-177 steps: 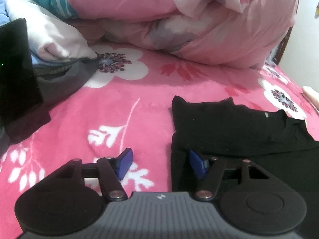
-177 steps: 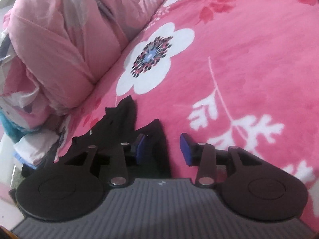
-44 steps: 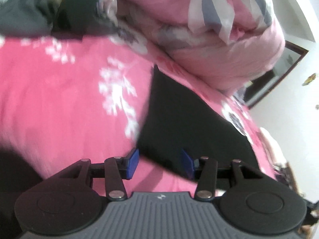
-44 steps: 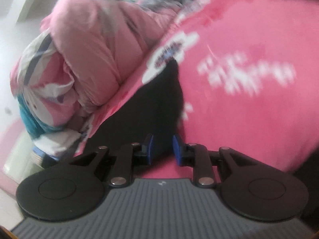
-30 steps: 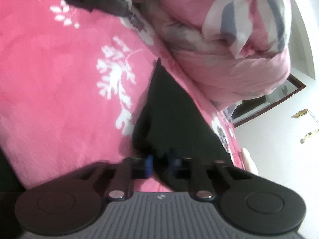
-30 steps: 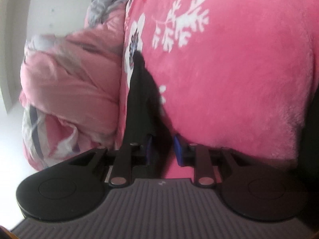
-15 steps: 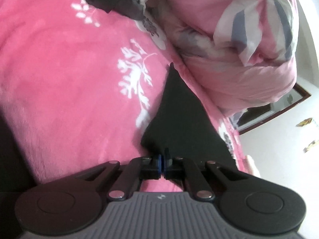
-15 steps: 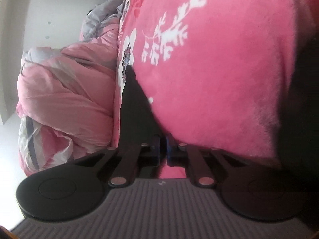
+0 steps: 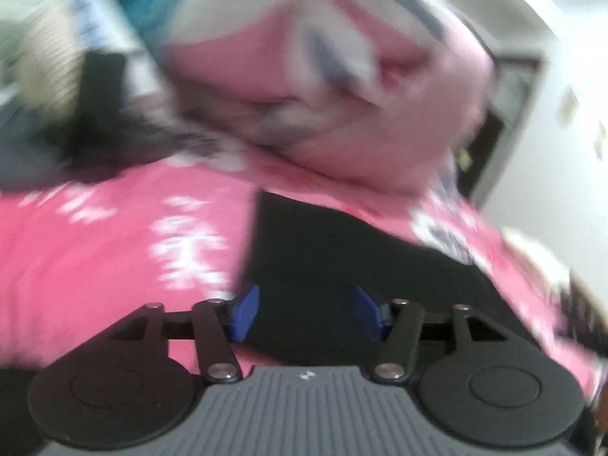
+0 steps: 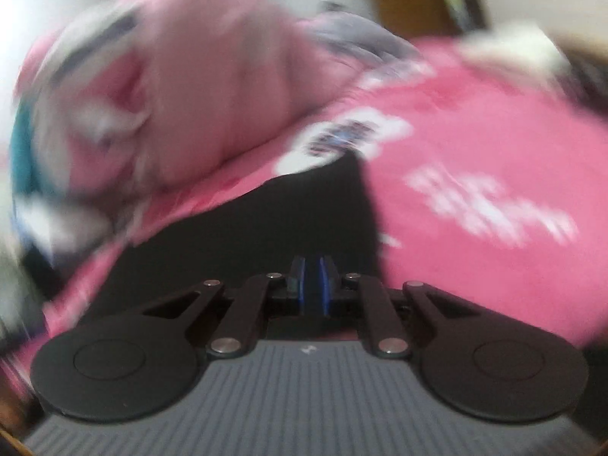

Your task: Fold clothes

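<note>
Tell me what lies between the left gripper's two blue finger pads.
In the left wrist view, only the black folded garment shows in the gap of the open left gripper; blur hides whether it touches.

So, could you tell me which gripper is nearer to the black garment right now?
Right. The right gripper has its jaws nearly closed at the black garment, apparently pinching its near edge. The left gripper is open, its jaws apart over the garment's near edge, gripping nothing.
</note>
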Demonstrator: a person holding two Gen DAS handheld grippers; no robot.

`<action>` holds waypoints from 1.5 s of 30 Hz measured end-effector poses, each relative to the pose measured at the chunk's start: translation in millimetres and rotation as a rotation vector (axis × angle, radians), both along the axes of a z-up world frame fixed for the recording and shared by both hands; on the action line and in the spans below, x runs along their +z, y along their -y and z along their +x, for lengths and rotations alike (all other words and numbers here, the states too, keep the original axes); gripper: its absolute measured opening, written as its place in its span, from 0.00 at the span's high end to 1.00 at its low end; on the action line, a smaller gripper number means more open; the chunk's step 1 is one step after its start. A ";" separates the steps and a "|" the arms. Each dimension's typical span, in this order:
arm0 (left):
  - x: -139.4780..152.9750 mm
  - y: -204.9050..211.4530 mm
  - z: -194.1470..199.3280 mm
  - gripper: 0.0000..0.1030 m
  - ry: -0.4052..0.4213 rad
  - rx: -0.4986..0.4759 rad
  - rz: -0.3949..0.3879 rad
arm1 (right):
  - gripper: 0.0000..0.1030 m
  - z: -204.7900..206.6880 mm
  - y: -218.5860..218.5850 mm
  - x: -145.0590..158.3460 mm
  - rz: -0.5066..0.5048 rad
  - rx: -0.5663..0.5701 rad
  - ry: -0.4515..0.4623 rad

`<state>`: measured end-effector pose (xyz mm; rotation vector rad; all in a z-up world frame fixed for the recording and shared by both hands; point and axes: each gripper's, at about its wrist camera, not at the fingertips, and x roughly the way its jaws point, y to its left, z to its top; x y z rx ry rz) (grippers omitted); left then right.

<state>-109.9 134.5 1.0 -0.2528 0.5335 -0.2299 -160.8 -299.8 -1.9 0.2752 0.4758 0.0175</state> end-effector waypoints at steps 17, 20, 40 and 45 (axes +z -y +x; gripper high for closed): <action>-41.2 71.4 10.3 0.29 -0.023 -0.091 0.296 | 0.93 -15.9 -47.6 -23.9 -0.356 0.155 -0.029; -40.1 71.8 9.9 0.28 -0.029 -0.085 0.307 | 0.93 -12.7 -43.3 -25.1 -0.308 0.155 -0.046; -30.3 45.4 6.3 0.24 -0.080 -0.058 0.188 | 0.92 46.5 -106.7 -39.7 -0.087 0.335 -0.105; -28.7 18.1 13.7 0.24 -0.102 -0.037 0.064 | 0.91 34.2 -119.9 -29.2 -0.061 0.408 -0.170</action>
